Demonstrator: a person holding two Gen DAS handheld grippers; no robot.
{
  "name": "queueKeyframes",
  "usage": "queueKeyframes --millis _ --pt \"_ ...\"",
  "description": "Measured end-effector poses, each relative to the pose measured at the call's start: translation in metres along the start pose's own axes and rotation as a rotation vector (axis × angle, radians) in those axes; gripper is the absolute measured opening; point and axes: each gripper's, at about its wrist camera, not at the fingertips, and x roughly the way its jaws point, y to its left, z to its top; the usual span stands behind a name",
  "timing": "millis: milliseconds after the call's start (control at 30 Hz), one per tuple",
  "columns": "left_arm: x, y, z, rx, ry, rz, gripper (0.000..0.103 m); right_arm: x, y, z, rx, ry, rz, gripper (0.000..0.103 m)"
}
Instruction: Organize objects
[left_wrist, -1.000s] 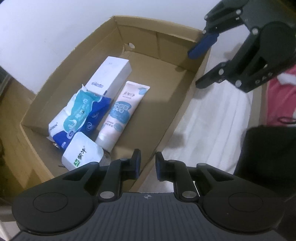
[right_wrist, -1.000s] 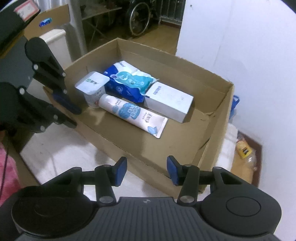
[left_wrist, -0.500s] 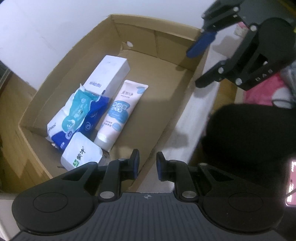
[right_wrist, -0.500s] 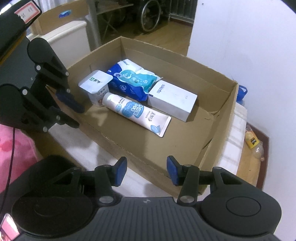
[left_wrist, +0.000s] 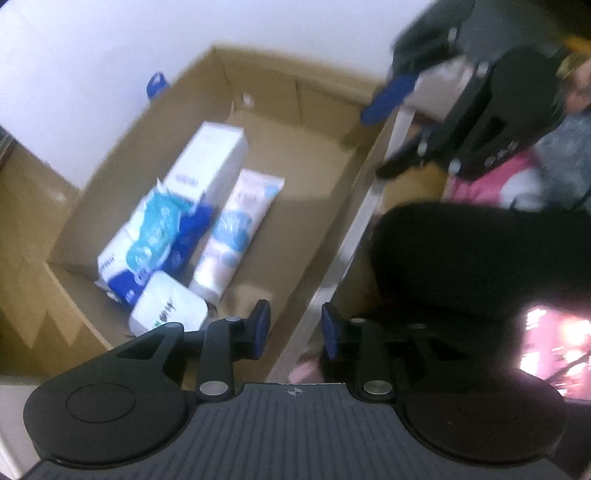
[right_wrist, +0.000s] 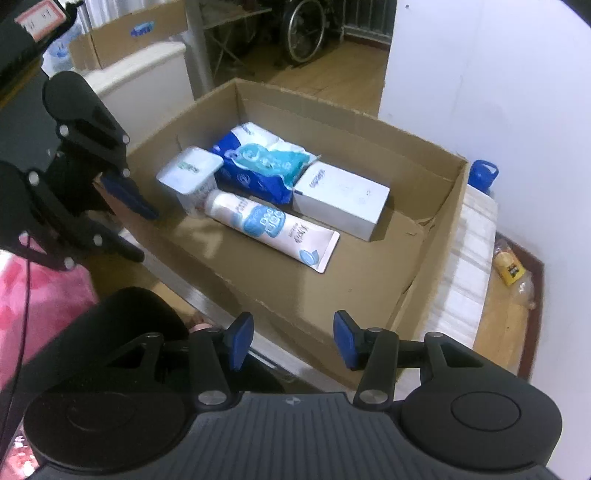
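Observation:
An open cardboard box (right_wrist: 424, 280) holds a white carton (right_wrist: 341, 201), a blue-and-white tissue pack (right_wrist: 258, 166), a pink-and-blue tube (right_wrist: 269, 227) and a small white tub (right_wrist: 190, 175). The same box (left_wrist: 325, 177), carton (left_wrist: 210, 162), pack (left_wrist: 155, 236), tube (left_wrist: 229, 232) and tub (left_wrist: 168, 314) show blurred in the left wrist view. My left gripper (left_wrist: 295, 334) is open and empty over the box's near wall. My right gripper (right_wrist: 293, 341) is open and empty at the box's other side; it also shows in the left wrist view (left_wrist: 402, 122).
The box rests on a white surface (right_wrist: 469, 273) beside a white wall (right_wrist: 498, 92). A blue bottle cap (right_wrist: 484, 173) stands behind the box. A dark round shape (left_wrist: 480, 254) and pink cloth (left_wrist: 491, 184) lie to the right. A second box (right_wrist: 125, 40) stands far back.
Both grippers have drawn back from the box and shifted sideways. The left gripper's jaws have widened from a narrow gap. The items in the box have not moved.

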Motion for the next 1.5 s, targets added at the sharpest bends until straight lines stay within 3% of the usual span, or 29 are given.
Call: queueKeyframes --millis 100,200,400,533,667,867,933,1067,1300,1500 --pt "-0.032 0.013 0.014 -0.004 -0.089 0.001 0.03 -0.02 -0.012 0.001 0.075 -0.036 0.084 0.052" --pt "-0.04 0.029 0.033 0.006 -0.141 0.064 0.03 -0.028 -0.025 0.011 0.12 -0.079 0.068 0.052" --pt "0.034 0.058 0.075 0.104 0.039 0.108 0.031 0.031 -0.051 0.054 0.257 0.034 0.027 0.052" --pt "0.082 0.073 0.087 0.144 0.176 0.06 0.031 0.064 -0.05 0.063 0.254 0.093 -0.018 0.052" --pt "0.111 0.075 0.093 0.207 0.239 0.054 0.032 0.08 -0.05 0.073 0.225 0.113 -0.023 0.051" --pt "0.114 0.094 0.106 0.262 0.232 0.07 0.024 0.097 -0.052 0.075 0.221 0.139 -0.013 0.051" --pt "0.114 0.092 0.105 0.349 0.233 0.118 0.023 0.101 -0.053 0.075 0.223 0.139 -0.007 0.051" --pt "0.114 0.099 0.11 0.358 0.237 0.135 0.023 0.108 -0.049 0.071 0.237 0.152 0.003 0.051" --pt "0.105 0.109 0.119 0.303 0.211 0.214 0.026 0.097 -0.049 0.07 0.254 0.126 0.011 0.051" --pt "0.045 0.108 0.115 0.136 0.046 0.304 0.029 0.049 -0.053 0.064 0.242 0.021 -0.047 0.051"
